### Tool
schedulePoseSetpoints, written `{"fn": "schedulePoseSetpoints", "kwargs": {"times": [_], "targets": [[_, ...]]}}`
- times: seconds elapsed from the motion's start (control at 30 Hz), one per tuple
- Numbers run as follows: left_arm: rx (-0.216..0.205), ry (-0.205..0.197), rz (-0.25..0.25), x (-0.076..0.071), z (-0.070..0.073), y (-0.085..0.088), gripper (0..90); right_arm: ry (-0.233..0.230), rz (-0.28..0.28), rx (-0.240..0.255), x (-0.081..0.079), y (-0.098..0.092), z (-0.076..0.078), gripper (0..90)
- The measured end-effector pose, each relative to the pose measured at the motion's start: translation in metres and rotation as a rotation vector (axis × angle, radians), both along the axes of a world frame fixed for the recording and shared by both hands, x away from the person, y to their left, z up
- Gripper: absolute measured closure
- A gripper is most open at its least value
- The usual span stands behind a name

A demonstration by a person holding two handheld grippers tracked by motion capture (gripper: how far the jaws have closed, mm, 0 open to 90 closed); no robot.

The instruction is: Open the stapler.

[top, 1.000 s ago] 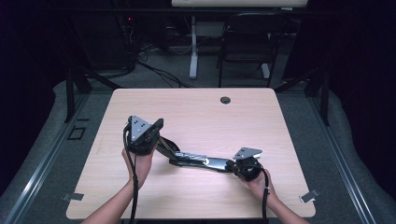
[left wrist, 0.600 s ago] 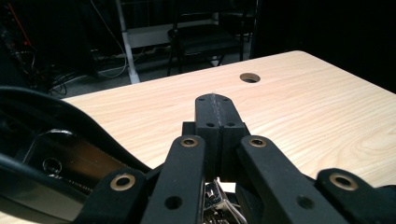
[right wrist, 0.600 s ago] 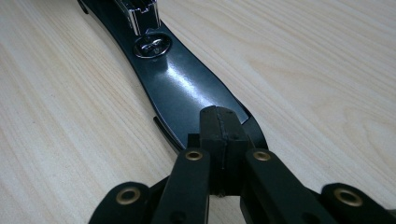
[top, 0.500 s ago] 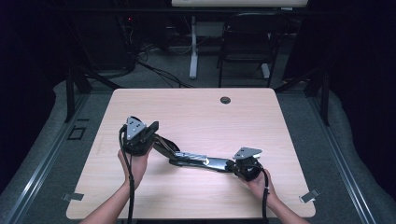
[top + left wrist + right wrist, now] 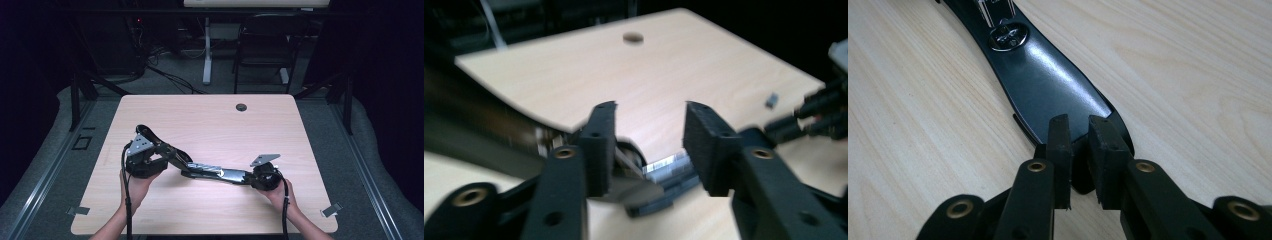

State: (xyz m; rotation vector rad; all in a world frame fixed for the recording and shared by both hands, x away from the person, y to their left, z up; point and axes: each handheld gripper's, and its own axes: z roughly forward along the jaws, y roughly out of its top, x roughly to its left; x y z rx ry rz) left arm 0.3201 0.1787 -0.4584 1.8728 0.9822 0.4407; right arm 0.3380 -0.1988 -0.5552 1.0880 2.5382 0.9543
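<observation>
The long black tool (image 5: 220, 174) is laid slantwise across the near half of the table (image 5: 210, 115), spanning the space between the two grippers. The left gripper (image 5: 649, 135) is held at the tool's left end with its jaws parted to a middling width. They have just been opening, and nothing is pressed by the pads (image 5: 704, 135), though the tool's end is seen low between them. The right gripper (image 5: 1079, 135) is set on the glossy rounded end below the metal rivet (image 5: 1008, 37). Its jaws are narrow and have just been eased slightly, yet the end appears to be pinched between them. For a clean regrasp, the right pinch should be kept firm and level so the tool is not dragged, and the left jaws should be centred over the end before being closed.
</observation>
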Motion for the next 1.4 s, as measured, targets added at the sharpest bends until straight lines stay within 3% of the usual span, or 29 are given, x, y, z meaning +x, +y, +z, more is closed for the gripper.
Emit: {"fn": "schedulePoseSetpoints", "kwargs": {"times": [0.17, 0.27, 0.37, 0.47, 0.67, 0.83, 1.0, 1.13, 1.27, 1.4], "targets": [[0.016, 0.065, -0.053, -0.007, -0.002, 0.006, 43.0, 0.008, 0.001, 0.026, 0.001, -0.003, 0.008, 67.9], [0.018, 0.108, -0.087, -0.01, -0.007, 0.01, 35.9, 0.02, -0.004, 0.02, 0.002, -0.007, 0.012, 62.5], [0.035, 0.166, -0.153, -0.01, -0.014, 0.015, 30.1, 0.046, -0.009, 0.016, 0.004, -0.012, 0.015, 58.9], [0.054, 0.2, -0.179, -0.011, -0.022, 0.019, 26.1, 0.058, -0.015, 0.005, 0.005, -0.017, 0.018, 53.7], [0.07, 0.248, -0.174, -0.007, -0.031, 0.027, 18.8, 0.087, -0.028, -0.018, 0.009, -0.027, 0.022, 46.2], [0.095, 0.313, -0.184, 0.001, -0.041, 0.032, 14.9, 0.063, -0.044, -0.028, 0.013, -0.039, 0.025, 40.4], [0.102, 0.339, -0.156, 0.008, -0.046, 0.04, 11.7, 0.094, -0.066, -0.043, 0.019, -0.048, 0.028, 34.0], [0.114, 0.366, -0.142, 0.013, -0.051, 0.047, 8.3, 0.068, -0.084, -0.049, 0.02, -0.055, 0.033, 34.2], [0.121, 0.375, -0.116, 0.016, -0.056, 0.05, 6.6, 0.102, -0.107, -0.056, 0.023, -0.065, 0.041, 33.9], [0.132, 0.387, -0.113, 0.018, -0.056, 0.052, 3.5, 0.133, -0.155, -0.05, 0.027, -0.074, 0.043, 27.8]]}}
